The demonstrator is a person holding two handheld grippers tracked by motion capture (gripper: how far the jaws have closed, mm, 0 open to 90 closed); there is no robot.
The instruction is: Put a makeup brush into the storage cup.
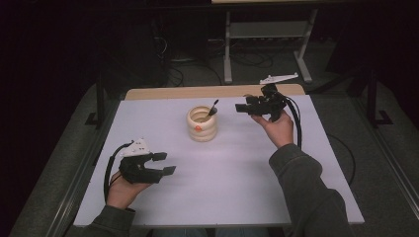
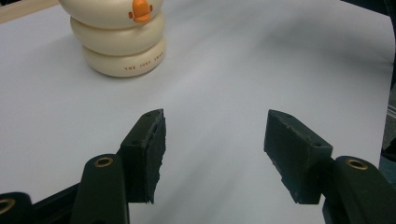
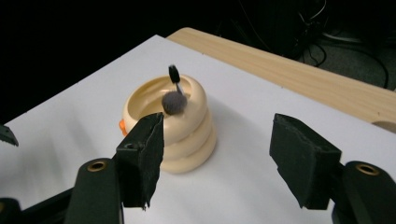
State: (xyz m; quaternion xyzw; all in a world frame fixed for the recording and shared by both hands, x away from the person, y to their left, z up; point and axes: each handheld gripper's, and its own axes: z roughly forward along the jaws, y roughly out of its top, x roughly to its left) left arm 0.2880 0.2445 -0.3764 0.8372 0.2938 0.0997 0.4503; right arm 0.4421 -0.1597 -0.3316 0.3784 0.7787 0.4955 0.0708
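A cream ribbed cup [image 1: 202, 124] with an orange beak stands at the middle of the white table [image 1: 237, 168]. A black-handled brush [image 1: 213, 108] leans in it, fluffy grey head up. My right gripper [image 1: 240, 108] is held above the table just right of the cup, jaws open and empty. In the right gripper view the cup [image 3: 182, 126] and brush [image 3: 174, 100] lie beyond the left jaw of the right gripper [image 3: 217, 140]. My left gripper [image 1: 167, 163] rests open and empty at the front left. In its own view the left gripper [image 2: 215, 135] sees the cup [image 2: 119, 42] far off at upper left.
A bare wooden strip [image 1: 212, 92] runs along the table's far edge. Beyond it, on the dark floor, stand a grey metal frame [image 1: 228, 49] and loose cables. A sleeved forearm [image 1: 306, 187] crosses the table's right front.
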